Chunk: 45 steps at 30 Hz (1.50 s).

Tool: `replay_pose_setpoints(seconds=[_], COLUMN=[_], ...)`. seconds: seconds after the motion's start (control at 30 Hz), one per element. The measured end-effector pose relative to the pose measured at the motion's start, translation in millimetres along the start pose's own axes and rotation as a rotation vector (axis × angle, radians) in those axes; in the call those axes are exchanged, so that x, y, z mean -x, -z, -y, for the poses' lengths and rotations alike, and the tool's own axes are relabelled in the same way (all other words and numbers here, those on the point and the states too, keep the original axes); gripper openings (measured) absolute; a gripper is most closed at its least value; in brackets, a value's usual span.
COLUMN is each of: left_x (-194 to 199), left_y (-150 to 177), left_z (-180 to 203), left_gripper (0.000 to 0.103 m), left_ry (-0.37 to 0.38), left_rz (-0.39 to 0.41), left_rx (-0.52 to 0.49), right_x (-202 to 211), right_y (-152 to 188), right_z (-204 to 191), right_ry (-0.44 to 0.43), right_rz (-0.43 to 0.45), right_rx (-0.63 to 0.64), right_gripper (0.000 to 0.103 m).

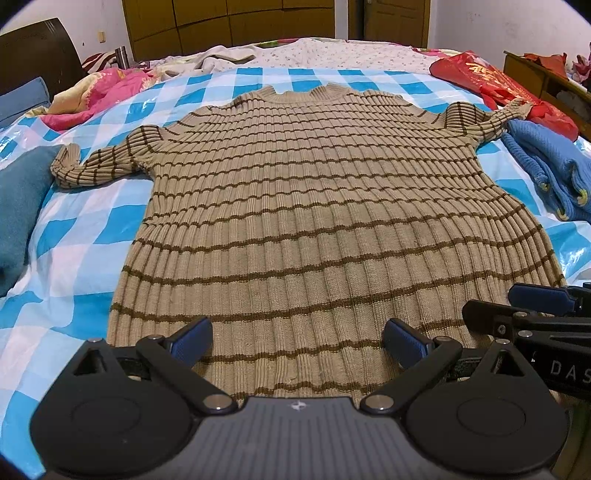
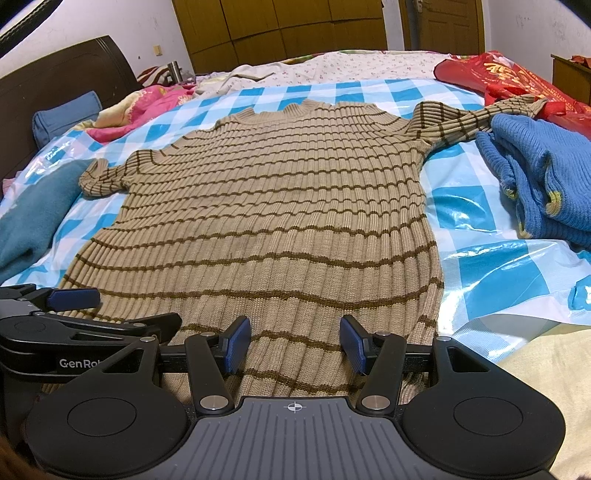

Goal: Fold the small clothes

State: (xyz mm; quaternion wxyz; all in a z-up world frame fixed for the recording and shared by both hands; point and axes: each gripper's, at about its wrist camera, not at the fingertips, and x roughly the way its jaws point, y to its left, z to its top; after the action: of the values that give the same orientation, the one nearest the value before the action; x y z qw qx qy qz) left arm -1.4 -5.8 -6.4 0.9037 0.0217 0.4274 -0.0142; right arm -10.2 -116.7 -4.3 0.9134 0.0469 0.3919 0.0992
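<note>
Tan ribbed knit sweater with thin brown stripes [image 1: 317, 206] spread flat on blue-white checked plastic sheet [image 1: 74, 236], hem under both claws, left gripper [image 1: 297, 341] released, right gripper [image 2: 295, 345] released beside it, folded blue knit [image 2: 546, 177] ahead-right

Both cams sit low at the hem end of the striped sweater [image 1: 314, 206], close over it, tilted down and facing along it toward the collar, w/ wardrobe [image 1: 229, 22] beyond. Left wrist cam is over the hem's middle-left; right wrist cam sits nearer the hem's right side. Shared: whole sweater, checked sheet [image 2: 461, 206], blue knit [image 2: 546, 170] right of sweater, red bag [image 1: 491, 81].
</note>
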Motion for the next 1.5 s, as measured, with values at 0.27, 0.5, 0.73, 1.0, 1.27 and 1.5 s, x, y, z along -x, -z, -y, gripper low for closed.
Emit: replay_pose_setpoints(seconds=[0.27, 0.5, 0.73, 1.0, 1.27, 1.5], left_x=[8, 13, 21, 0, -48, -83], left_y=[-3, -17, -53, -108, -162, -186], left_z=[1, 8, 24, 66, 116, 144], left_gripper=[0.103, 0.103, 0.103, 0.103, 0.103, 0.103], left_ry=[0.012, 0.053, 0.103, 0.172, 0.248, 0.266], left_rz=[0.022, 0.027, 0.093, 0.155, 0.174, 0.175], left_rx=[-0.006, -0.016, -0.032, -0.08, -0.085, -0.09], right_x=[3, 15, 32, 30, -2, -59], right_y=[1, -10, -47, -115, -188, -221], right_z=[9, 19, 38, 116, 221, 297], right_ry=[0.0, -0.025, -0.035, 0.049, 0.188, 0.199], right_rz=[0.012, 0.036, 0.107, 0.2, 0.261, 0.215], right_rx=[-0.011, -0.094, -0.12, -0.221, -0.354, -0.548], right_gripper=[0.054, 0.054, 0.054, 0.054, 0.054, 0.054])
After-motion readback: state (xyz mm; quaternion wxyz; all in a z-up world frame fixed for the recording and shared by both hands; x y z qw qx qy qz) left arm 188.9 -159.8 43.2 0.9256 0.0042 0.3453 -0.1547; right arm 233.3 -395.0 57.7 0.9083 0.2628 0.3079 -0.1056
